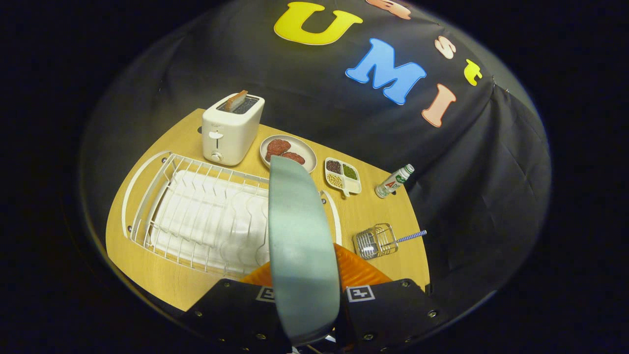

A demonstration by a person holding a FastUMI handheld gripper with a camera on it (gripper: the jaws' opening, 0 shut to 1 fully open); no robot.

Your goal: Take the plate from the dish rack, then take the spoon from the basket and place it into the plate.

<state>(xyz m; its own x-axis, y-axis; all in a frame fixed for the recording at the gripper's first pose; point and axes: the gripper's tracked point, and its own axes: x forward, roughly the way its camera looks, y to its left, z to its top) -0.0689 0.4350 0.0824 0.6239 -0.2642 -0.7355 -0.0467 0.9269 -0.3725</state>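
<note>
Your claw [303,295] was clamped on the rim of the stiff, slick, breakable plate [300,236], held edge-up above the dish rack [196,216]

claw [304,290] gripping plate [300,236], above dish rack [196,216]

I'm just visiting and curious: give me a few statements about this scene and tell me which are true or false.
1. The gripper holds the plate on edge between its fingers. True.
2. The dish rack is full of dishes. False: it shows no dishes.
3. The toaster has a slice in its slot. True.
4. The spoon lies in the plate. False: it is at the basket, handle sticking out.
</note>
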